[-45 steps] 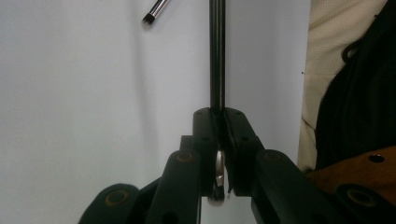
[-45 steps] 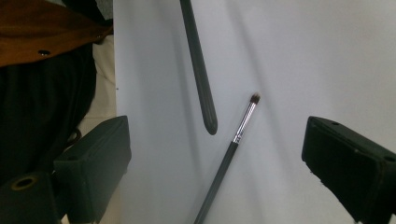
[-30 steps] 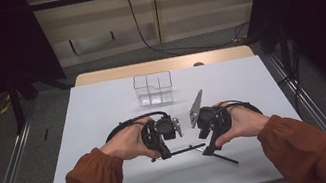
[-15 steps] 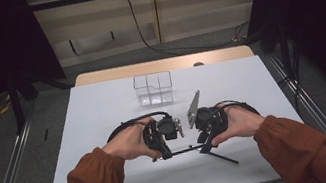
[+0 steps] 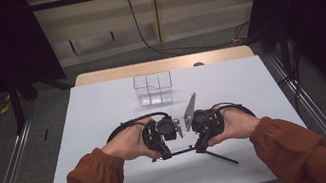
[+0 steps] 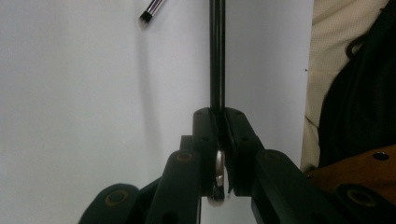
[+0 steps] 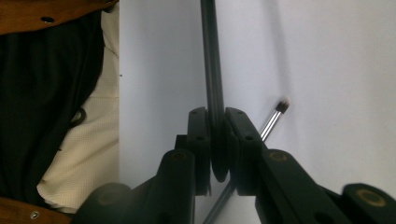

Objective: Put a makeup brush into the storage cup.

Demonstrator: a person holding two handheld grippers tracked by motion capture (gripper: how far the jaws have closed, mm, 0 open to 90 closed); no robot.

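Note:
A thin black brush handle lies level just above the white table, between my two grippers. My left gripper is shut on one end, where a silver metal ring sits between the jaws and the handle runs straight away. The right gripper is shut on the other end of the same handle. A second brush with a silver ferrule and pale tip lies flat on the table under the right gripper; its tip also appears far off.
A clear plastic box with compartments stands at the back middle of the table. The person's torso is close behind the front edge. Bare table lies to either side of the hands.
The right hand has edged slightly left toward the left hand. Both grippers stay shut on the black handle.

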